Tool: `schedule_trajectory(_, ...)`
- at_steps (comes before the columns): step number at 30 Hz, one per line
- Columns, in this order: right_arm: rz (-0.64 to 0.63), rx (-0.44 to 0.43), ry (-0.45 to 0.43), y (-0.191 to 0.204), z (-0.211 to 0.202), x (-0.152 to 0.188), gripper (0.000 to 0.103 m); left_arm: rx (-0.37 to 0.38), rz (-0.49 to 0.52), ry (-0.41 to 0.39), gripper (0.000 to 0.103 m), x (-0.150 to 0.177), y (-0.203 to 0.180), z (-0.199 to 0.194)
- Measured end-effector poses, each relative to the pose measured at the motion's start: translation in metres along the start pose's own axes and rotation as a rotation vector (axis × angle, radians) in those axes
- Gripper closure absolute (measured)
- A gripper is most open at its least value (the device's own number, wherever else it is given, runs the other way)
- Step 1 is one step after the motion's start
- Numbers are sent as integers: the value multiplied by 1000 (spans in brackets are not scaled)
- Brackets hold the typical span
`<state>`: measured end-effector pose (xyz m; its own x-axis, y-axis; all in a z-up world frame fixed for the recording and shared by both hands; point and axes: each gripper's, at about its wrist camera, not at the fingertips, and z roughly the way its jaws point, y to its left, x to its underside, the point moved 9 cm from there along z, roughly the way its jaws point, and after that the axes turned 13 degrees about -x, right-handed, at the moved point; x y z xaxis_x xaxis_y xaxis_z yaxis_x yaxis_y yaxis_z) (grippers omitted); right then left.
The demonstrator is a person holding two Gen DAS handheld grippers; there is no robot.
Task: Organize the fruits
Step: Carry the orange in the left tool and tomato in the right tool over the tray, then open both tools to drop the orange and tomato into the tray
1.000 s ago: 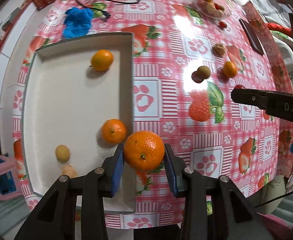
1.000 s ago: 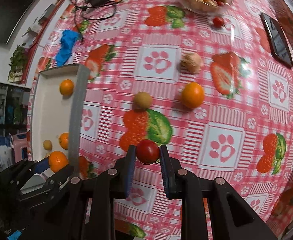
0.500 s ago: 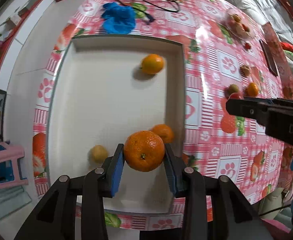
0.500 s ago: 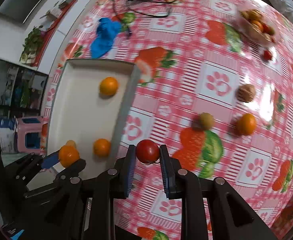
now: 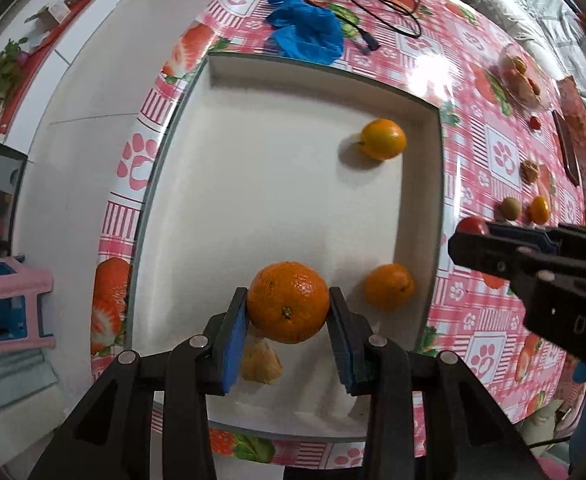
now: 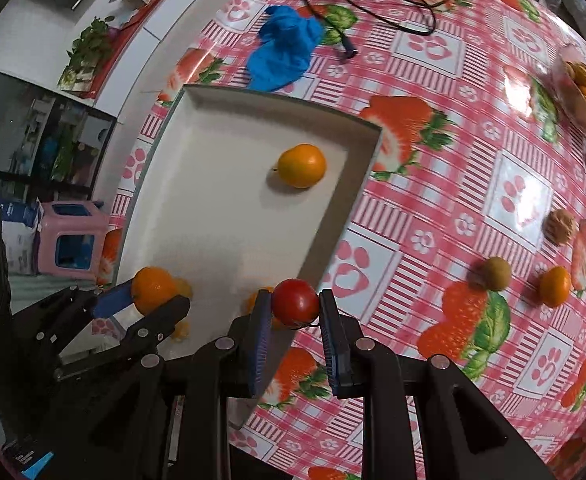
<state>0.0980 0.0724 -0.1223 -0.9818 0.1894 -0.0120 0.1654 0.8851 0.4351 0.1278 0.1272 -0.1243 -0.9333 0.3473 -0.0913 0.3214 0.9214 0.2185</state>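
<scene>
Both grippers have slid over from the table toward the tray since a second ago. Left gripper (image 5: 288,312) now hangs over the tray's (image 5: 421,216) near end, jaws clamped on the orange (image 5: 288,307). Right gripper (image 6: 295,306) is right above the tray's right wall, jaws clamped on a tomato (image 6: 295,302).

Inside the tray: one orange fruit (image 5: 384,139) by the far right corner, another (image 5: 389,286) tight against the right wall near the left gripper, and a pale lump (image 5: 261,364) under the left jaws, can't tell what it is. Whole middle and left side of the tray floor is bare.

Tray's left edge sits close to the table (image 6: 433,208) edge, floor beyond. A blue glove (image 6: 285,54) lies just past the far wall. Loose fruit sits well off to the right.
</scene>
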Motion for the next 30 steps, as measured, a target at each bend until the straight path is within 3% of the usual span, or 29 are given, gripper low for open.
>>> schedule_trajectory(17, 1, -31, 67, 22, 45, -6, 78, -56, 3, 32, 61, 5, 6, 21)
schedule_trajectory(19, -1, -34, 82, 25, 50, -4, 78, -60, 6, 31, 57, 7, 5, 21)
schedule_trajectory(21, 0, -32, 87, 27, 54, -3, 77, -69, 5, 24, 40, 7, 5, 19)
schedule_trajectory(23, 4, -31, 88, 27, 55, -3, 77, -74, -1, 9, 31, 6, 5, 16)
schedule_trajectory(27, 12, -33, 82, 25, 52, -1, 76, -79, -3, 4, 27, 6, 2, 11)
schedule_trajectory(30, 13, -33, 57, 23, 46, -1, 26, -85, 2, 4, 26, 7, -1, 8)
